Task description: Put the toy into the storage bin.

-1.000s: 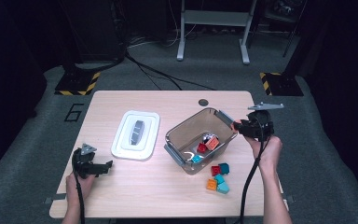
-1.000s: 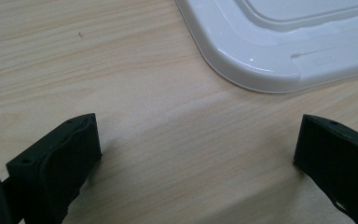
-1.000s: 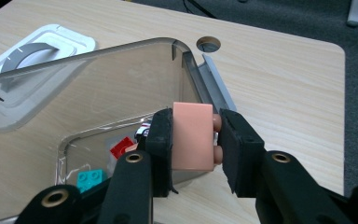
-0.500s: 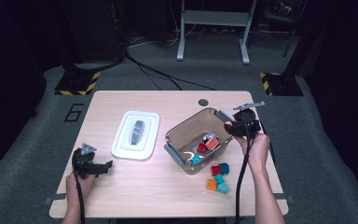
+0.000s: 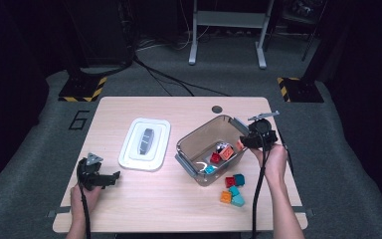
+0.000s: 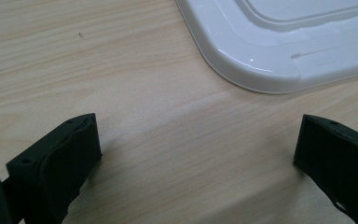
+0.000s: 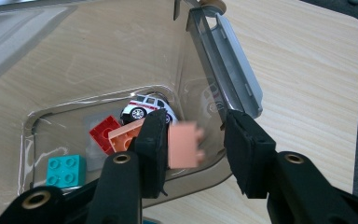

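From above, the pale wooden worktop [image 5: 179,199] sits on grey carpet in a dark room, with a white frame's legs [image 5: 226,30] and yellow-black striped blocks [image 5: 82,87] beyond it. The right tongs [image 5: 242,142] hang at the near rim of the clear tub [image 5: 199,137], just over its bricks; four loose bricks [image 5: 232,189] lie on the wood just below them. The left tongs [image 5: 110,178] rest low on the worktop, the white lid [image 5: 145,143] just ahead.

In the left gripper view, these tongs [image 6: 196,154] stand wide over bare wood grain, the lid's corner [image 6: 270,60] ahead.

In the right gripper view, the right tongs [image 7: 193,149] have just been opening; a blurred salmon brick [image 7: 183,144] hangs between them against the left jaw, clear of the right, above the tub's floor with a toy car [image 7: 147,107] beyond
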A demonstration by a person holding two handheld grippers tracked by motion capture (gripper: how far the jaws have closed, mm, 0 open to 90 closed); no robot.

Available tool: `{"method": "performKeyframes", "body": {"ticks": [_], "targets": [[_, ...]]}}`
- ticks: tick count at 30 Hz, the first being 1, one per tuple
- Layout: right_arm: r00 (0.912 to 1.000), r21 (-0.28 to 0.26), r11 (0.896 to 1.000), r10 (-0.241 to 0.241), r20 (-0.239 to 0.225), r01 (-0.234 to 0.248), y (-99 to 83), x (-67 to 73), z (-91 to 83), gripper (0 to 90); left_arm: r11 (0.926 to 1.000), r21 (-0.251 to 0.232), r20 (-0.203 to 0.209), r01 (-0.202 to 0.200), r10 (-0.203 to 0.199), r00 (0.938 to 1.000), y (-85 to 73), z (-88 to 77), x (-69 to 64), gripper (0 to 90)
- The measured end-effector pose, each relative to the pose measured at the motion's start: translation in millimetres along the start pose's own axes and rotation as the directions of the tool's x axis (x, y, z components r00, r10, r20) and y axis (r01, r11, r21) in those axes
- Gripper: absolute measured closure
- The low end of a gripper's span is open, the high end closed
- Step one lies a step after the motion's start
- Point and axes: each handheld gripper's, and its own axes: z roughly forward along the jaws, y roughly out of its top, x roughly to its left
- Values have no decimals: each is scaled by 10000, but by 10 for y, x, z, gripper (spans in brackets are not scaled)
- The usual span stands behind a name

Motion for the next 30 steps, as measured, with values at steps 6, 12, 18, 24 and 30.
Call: {"method": "performKeyframes", "body": {"ticks": [6, 12, 18, 24, 30], "targets": [[9997, -198, 9995, 253, -14, -253, -79, -7, -101, 441, 10000, 6, 11, -8, 8, 10000, 1, 1, 1, 2], [9984, -876, 9946, 561, 41, -555, -256, -28, -238, 271, 9999, 71, 10, -82, 81, 10000, 1, -4, 4, 3], [9981, -1079, 9930, 425, -453, -472, -495, 9, -275, 198, 9999, 75, 18, -86, 86, 10000, 1, -4, 4, 3], [9961, -741, 9965, 330, -813, -390, -741, 87, -195, 157, 9999, 68, 11, -83, 83, 10000, 0, -5, 3, 3], [9946, -304, 9985, 434, -947, -465, -986, 139, -72, 153, 9999, 59, 2, -83, 83, 10000, -1, -5, 2, 3]]}}
